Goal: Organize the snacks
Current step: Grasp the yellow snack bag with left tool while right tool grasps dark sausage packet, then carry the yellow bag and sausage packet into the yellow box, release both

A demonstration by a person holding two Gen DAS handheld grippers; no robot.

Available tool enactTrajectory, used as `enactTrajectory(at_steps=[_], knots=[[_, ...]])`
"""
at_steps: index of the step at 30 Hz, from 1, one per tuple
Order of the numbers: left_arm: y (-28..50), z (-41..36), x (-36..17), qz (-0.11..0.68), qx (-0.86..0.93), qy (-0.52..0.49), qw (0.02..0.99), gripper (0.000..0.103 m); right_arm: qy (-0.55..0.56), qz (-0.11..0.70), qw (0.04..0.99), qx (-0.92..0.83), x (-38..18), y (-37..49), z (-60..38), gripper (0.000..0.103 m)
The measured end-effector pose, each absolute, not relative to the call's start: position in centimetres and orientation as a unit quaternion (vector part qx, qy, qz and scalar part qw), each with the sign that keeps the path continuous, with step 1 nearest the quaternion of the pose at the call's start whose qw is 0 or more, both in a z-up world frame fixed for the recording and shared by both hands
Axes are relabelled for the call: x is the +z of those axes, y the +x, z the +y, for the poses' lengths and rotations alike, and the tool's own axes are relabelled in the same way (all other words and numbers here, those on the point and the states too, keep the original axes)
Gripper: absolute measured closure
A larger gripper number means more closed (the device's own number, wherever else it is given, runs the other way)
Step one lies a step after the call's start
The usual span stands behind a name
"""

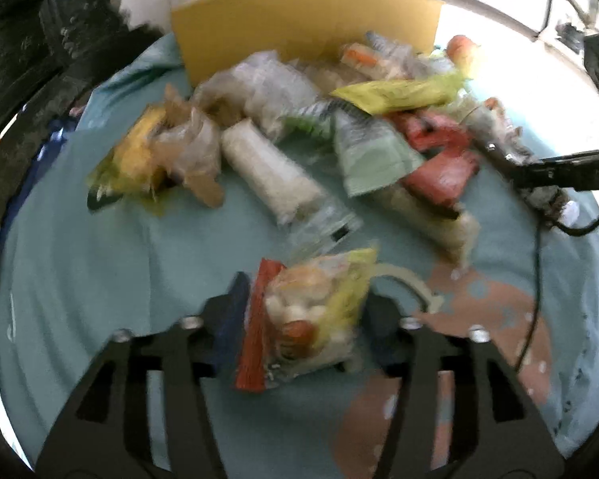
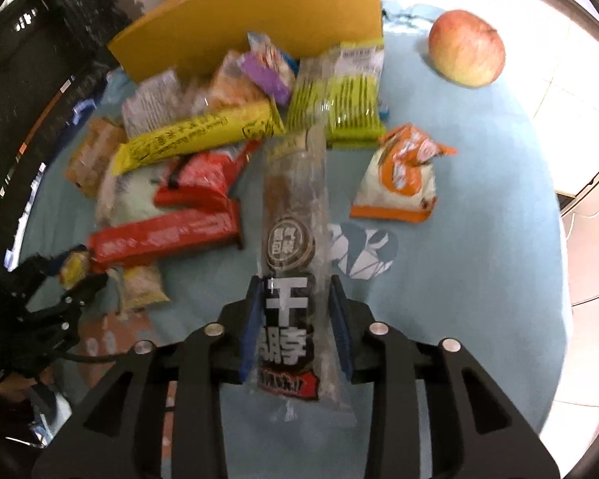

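**Two soft packets between the jaws, the pile beyond**

The long clear packet (image 2: 293,279) with bold black-and-white lettering lies lengthwise up the middle of the right wrist view, its near end between the blue pads (image 2: 250,331) of the right gripper (image 2: 295,331). The pads sit at its two edges and look to be pressing on it, so the gripper is clenched on the packet. It reads as light, thin film around a stiff brown bar: slippery at the sealed ends, firmer over the bar. A hold across the width, over the bar rather than on the loose film, seems safest.

In the left wrist view a small clear bag (image 1: 311,315) of pale round pieces, with an orange strip on one side, sits low in the frame between the fingers of the left gripper (image 1: 307,319). The picture is blurred; whether the pads press on it cannot be told. The bag looks soft and crushable, so a gentle hold at its middle would suit.

Beyond both, the other snacks lie heaped on the pale blue cloth (image 2: 479,239): a yellow stick packet (image 2: 197,137), red wrappers (image 2: 167,239), a green striped pack (image 2: 335,105) and an orange-and-white pouch (image 2: 399,177). A yellow cardboard box (image 2: 251,16) stands at the upper centre, an apple (image 2: 467,48) at the upper right.
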State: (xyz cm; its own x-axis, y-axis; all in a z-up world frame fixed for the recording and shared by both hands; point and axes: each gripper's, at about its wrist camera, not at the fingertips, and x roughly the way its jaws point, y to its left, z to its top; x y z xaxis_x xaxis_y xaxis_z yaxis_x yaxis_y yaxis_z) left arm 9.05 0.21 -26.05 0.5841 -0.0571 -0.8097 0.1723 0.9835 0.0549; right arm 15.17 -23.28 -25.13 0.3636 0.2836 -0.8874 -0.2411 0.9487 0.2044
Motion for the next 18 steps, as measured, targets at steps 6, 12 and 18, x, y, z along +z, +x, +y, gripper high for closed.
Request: enactTrajectory(at_steps=[6, 12, 18], knots=[[9.3, 0.8, -25.0, 0.457, -0.089, 0.042, 0.884, 0.07, 0.012, 0.533, 0.827, 0.177, -23.7, 14.5, -22.7, 0.077], [8.0, 1.9, -19.6, 0.401, -0.096, -0.007, 0.911, 0.071, 0.054, 0.487, 0.847, 0.205, -18.4, 12.9, -24.2, 0.077], [8.0, 2.3, -13.7, 0.342, -0.092, -0.034, 0.935, 0.071, 0.072, 0.428, 0.874, 0.219, -12.3, 12.2, -25.5, 0.077]])
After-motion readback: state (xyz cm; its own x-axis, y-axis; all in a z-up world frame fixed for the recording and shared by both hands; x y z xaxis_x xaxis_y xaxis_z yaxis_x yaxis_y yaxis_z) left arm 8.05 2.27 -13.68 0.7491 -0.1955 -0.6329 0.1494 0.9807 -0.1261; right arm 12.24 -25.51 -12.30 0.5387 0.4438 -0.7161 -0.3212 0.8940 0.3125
